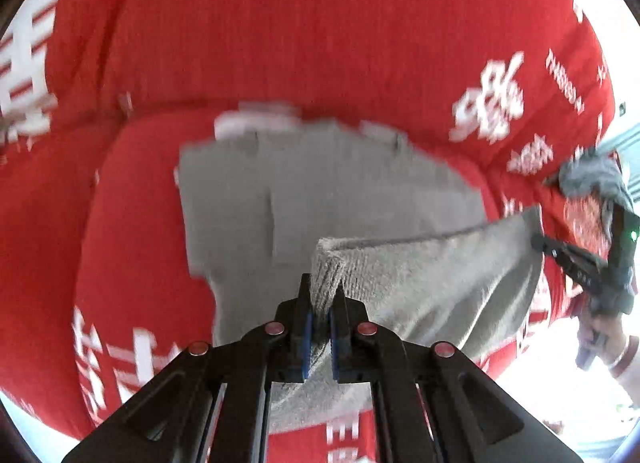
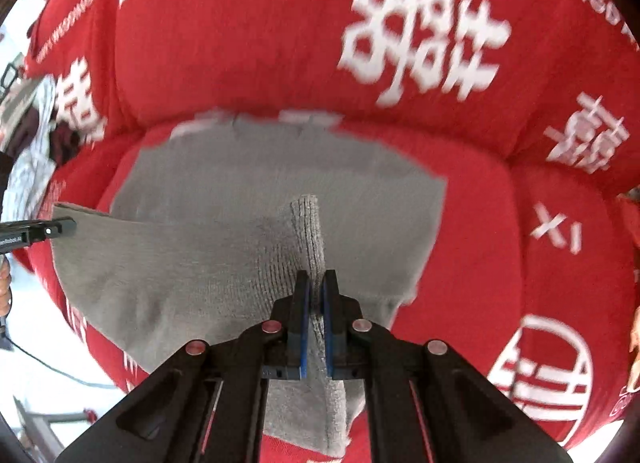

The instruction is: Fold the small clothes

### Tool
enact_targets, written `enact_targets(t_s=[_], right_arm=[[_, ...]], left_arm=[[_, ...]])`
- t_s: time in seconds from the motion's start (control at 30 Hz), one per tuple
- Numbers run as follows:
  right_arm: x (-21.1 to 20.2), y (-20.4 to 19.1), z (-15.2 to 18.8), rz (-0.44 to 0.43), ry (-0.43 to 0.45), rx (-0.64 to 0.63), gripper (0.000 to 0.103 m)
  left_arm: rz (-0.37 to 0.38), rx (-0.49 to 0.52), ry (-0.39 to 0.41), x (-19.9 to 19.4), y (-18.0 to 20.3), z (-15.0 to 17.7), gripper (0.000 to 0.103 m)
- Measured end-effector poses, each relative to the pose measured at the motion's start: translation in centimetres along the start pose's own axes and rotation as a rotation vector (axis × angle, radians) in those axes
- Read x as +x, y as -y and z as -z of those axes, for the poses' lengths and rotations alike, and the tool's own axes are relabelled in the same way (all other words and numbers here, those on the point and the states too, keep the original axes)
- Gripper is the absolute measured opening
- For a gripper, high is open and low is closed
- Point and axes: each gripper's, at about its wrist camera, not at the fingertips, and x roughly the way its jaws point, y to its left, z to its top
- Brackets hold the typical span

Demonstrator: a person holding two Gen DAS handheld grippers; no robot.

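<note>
A small grey knitted garment (image 1: 320, 199) lies on a red sofa seat; it also shows in the right wrist view (image 2: 256, 191). My left gripper (image 1: 322, 287) is shut on a ribbed corner of the garment's near edge and holds it lifted. My right gripper (image 2: 316, 283) is shut on the other ribbed corner, also lifted. The near edge is stretched between both grippers above the rest of the garment. The right gripper shows at the right of the left wrist view (image 1: 538, 241), and the left gripper at the left of the right wrist view (image 2: 72, 225).
The red sofa cover (image 2: 460, 223) with white characters wraps the seat and the backrest (image 1: 320, 23) behind the garment. A pile of other clothes (image 2: 32, 143) lies at the sofa's left end. A pale floor (image 2: 48, 351) lies below the seat's edge.
</note>
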Motion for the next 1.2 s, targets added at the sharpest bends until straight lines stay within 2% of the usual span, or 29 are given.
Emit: enact_targets(t_s=[0.13, 0.27, 0.37, 0.5, 0.7, 0.73, 0.77, 0.8, 0.83, 0.87, 0.9, 0.97, 1.07, 1.1, 1.17, 1.2], right_arm=[[0.3, 0.3, -4.8, 0.045, 0.067, -0.031, 0.006], [3.8, 0.8, -8.7, 0.068, 0.082, -0.032, 0.006], [7.6, 1.4, -10.1, 0.085, 0.056, -0.038, 0.006], [13.1, 2.5, -10.5, 0.106, -0.013, -0.008, 0.006], [18.1, 4.3, -10.0, 0.092, -0.089, 0.080, 0.006], [18.6, 4.5, -9.8, 0.091, -0.100, 0.086, 0.006], [19.0, 4.6, -9.6, 0.091, -0.101, 0.090, 0.006], [19.1, 4.6, -9.6, 0.091, -0.098, 0.093, 0.007], [19.1, 4.8, -9.6, 0.091, -0.096, 0.103, 0.007], [19.1, 5.0, -9.7, 0.091, -0.097, 0.118, 0.008], [19.0, 5.4, -9.7, 0.091, -0.100, 0.143, 0.013], [18.6, 6.8, -9.6, 0.075, -0.122, 0.239, 0.021], [17.3, 7.9, -9.1, 0.076, -0.130, 0.283, 0.022], [16.4, 8.2, -8.6, 0.067, -0.134, 0.286, 0.025], [14.9, 8.7, -7.6, 0.021, -0.137, 0.317, 0.026], [14.0, 9.1, -6.9, -0.015, -0.135, 0.347, 0.031]], left_arm=[[-0.066, 0.018, 0.106, 1.3, 0.6, -5.6, 0.007], [-0.165, -0.020, 0.142, 5.5, 0.2, -9.9, 0.007], [-0.253, -0.054, 0.109, 9.9, -0.5, -11.4, 0.007], [-0.366, -0.027, 0.039, 15.7, -0.9, -11.8, 0.008], [-0.433, -0.060, -0.001, 19.3, -2.1, -11.7, 0.008], [-0.448, -0.064, -0.007, 19.7, -2.4, -11.8, 0.011], [-0.470, -0.066, -0.012, 19.9, -2.6, -11.9, 0.028], [-0.507, -0.066, -0.008, 19.9, -2.8, -12.0, 0.054], [-0.589, -0.068, 0.013, 19.5, -3.2, -12.1, 0.065], [-0.640, -0.080, 0.036, 19.0, -3.6, -12.2, 0.070], [-0.652, -0.098, 0.046, 18.4, -4.1, -12.2, 0.070], [-0.605, -0.154, 0.018, 17.0, -5.4, -12.1, 0.070], [-0.561, -0.160, -0.020, 14.4, -6.2, -10.6, 0.070], [-0.552, -0.155, -0.028, 13.5, -6.3, -9.9, 0.070], [-0.492, -0.169, -0.056, 11.4, -6.7, -7.7, 0.070], [-0.443, -0.197, -0.072, 10.4, -7.1, -6.3, 0.072]])
